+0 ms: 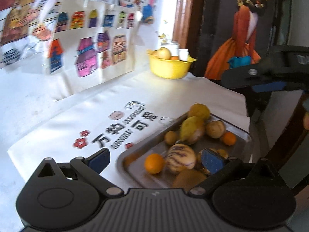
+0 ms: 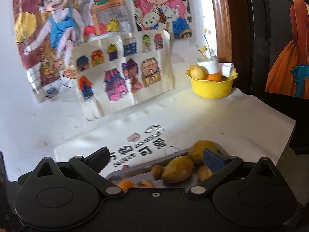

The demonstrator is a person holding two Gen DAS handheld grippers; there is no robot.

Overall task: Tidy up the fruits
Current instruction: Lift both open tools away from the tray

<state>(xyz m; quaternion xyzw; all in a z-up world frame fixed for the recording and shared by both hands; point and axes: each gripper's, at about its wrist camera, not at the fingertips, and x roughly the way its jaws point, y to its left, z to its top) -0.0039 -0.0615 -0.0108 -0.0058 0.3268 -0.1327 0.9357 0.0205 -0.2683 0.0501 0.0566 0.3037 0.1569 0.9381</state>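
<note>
Metal tray (image 1: 245,135) on the white-covered bench (image 1: 58,116), holding the fruits. The yellow mango (image 1: 190,128) lies with its long axis running from the tray's near-left toward its far-right, beside a striped melon (image 1: 180,158) and an orange (image 1: 154,163). Left claw (image 1: 156,161) spread wide above the tray, empty; right claw (image 2: 155,159) likewise apart. Yellow bowl (image 2: 212,87) stands at the bench's far edge.

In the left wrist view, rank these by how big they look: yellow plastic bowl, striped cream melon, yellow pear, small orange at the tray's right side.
1. Yellow plastic bowl, though it stands farthest away.
2. Yellow pear and striped cream melon: too alike to rank, and the melon is nearer.
3. Small orange in the metal tray.
</note>
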